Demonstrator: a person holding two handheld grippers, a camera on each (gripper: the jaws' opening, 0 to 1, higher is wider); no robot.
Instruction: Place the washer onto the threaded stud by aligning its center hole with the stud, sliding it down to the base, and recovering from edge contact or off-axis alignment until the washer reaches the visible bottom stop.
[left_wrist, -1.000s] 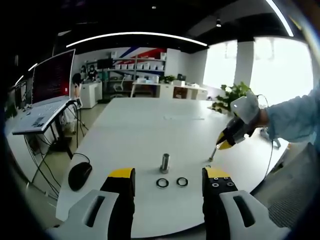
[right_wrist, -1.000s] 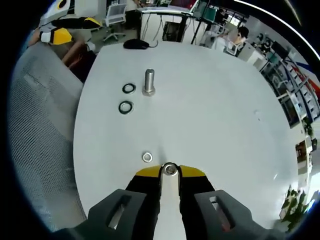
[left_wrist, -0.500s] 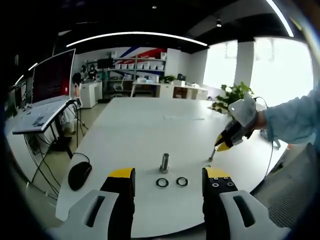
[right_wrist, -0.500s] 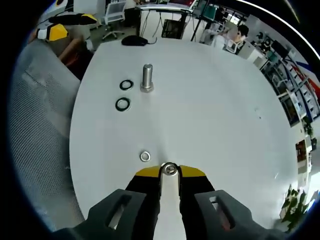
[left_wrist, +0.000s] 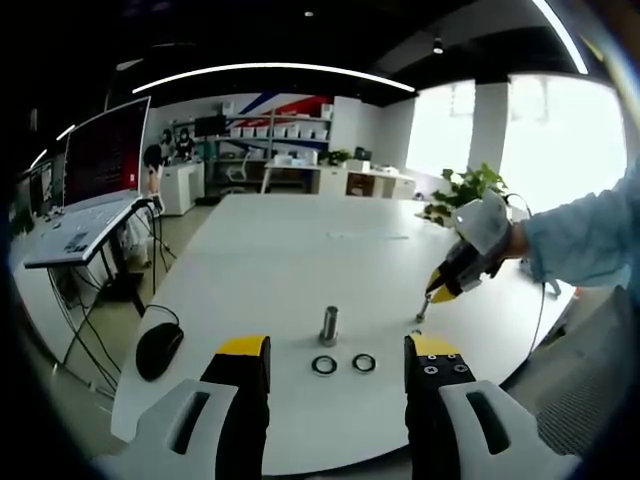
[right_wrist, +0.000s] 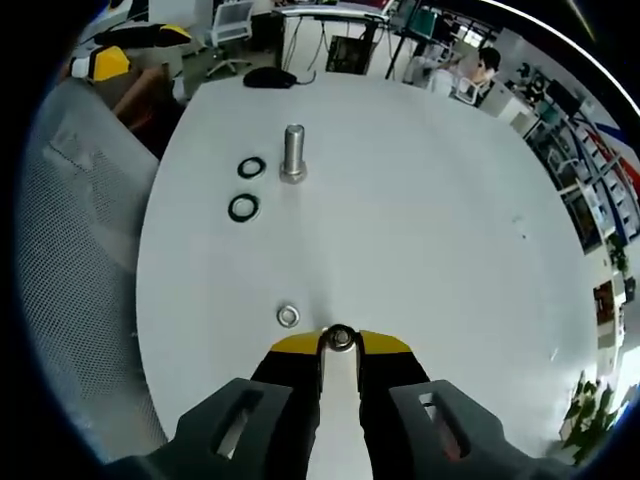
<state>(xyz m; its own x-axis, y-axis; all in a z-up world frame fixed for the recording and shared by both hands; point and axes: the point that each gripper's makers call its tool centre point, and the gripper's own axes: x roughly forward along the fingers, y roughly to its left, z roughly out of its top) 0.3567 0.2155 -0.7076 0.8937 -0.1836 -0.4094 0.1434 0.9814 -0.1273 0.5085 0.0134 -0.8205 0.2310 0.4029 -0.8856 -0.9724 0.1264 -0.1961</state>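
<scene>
the washer (right_wrist: 341, 338) is pinched at the very tips of the right gripper (right_wrist: 341, 340), its jaws pressed together on it, held edge-on so that a small bright ring with a dark middle shows between the yellow pads. it looks a thin, stiff, light bit of metal and probably slippery; a hold across the rim, leaving the centre hole free, seems the only one that lets it go over a stud, and a slight tilt would likely make it catch on the threads.

just ahead of those tips and a little left, a second small silver washer (right_wrist: 288, 316) lies flat on the white table (right_wrist: 430, 230). well ahead stands the threaded stud (right_wrist: 293, 152), upright on its wider base, with two dark rings (right_wrist: 251, 167) (right_wrist: 243, 207) lying beside it.

the left gripper (left_wrist: 338, 350) hangs with its jaws spread and nothing between them; the stud (left_wrist: 329, 325) sits ahead between them, and the right gripper (left_wrist: 443, 284) comes in from the right.

how much of the washer's rim the pads cover is hard to make out, and the stud's threads are too small to read.
</scene>
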